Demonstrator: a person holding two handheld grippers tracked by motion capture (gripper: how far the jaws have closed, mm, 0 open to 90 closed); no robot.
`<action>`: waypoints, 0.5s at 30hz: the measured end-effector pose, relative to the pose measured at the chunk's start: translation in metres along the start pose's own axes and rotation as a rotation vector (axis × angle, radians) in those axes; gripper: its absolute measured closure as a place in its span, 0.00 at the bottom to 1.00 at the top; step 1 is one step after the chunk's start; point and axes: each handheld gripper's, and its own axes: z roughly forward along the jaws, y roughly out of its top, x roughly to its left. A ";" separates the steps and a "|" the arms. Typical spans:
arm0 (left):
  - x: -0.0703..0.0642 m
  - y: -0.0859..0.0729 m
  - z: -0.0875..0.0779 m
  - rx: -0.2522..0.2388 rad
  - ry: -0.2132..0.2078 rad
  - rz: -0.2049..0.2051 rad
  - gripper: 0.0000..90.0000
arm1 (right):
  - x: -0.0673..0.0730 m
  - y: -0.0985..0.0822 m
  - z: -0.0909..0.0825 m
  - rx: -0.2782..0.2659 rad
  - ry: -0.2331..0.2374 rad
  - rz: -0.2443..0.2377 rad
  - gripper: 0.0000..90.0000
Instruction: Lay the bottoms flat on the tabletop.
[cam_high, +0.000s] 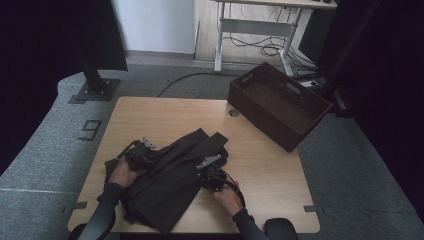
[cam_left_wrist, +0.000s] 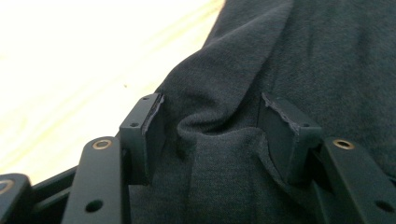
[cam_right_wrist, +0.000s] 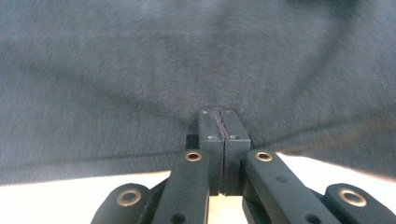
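A dark grey garment (cam_high: 170, 182) lies crumpled on the wooden table (cam_high: 270, 170), toward its front left. My left gripper (cam_high: 141, 150) rests on the garment's left part. In the left gripper view, its jaws (cam_left_wrist: 215, 126) stand half apart with a bunched fold of the cloth (cam_left_wrist: 219, 140) squeezed between the pads (cam_left_wrist: 154, 123). My right gripper (cam_high: 207, 167) sits at the garment's right edge. There its jaws (cam_right_wrist: 218, 114) are shut together on the hem of the cloth (cam_right_wrist: 140, 70), and creases run to the tips.
A brown woven basket (cam_high: 260, 117) stands at the table's back right corner, hanging over the edge. A small round grommet (cam_high: 234, 113) sits in the tabletop beside it. A black stand base (cam_high: 95, 90) and a desk's legs (cam_high: 219, 45) are on the floor behind.
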 end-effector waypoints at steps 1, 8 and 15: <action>-0.001 -0.001 -0.001 -0.001 -0.004 -0.002 0.46 | -0.003 0.000 -0.001 0.002 -0.006 0.005 0.99; -0.022 -0.013 -0.013 0.005 -0.040 -0.011 0.46 | -0.021 0.003 -0.002 0.019 -0.065 0.013 0.99; -0.045 -0.017 -0.020 -0.026 -0.136 -0.002 0.40 | -0.050 0.008 -0.003 0.024 -0.128 0.043 0.96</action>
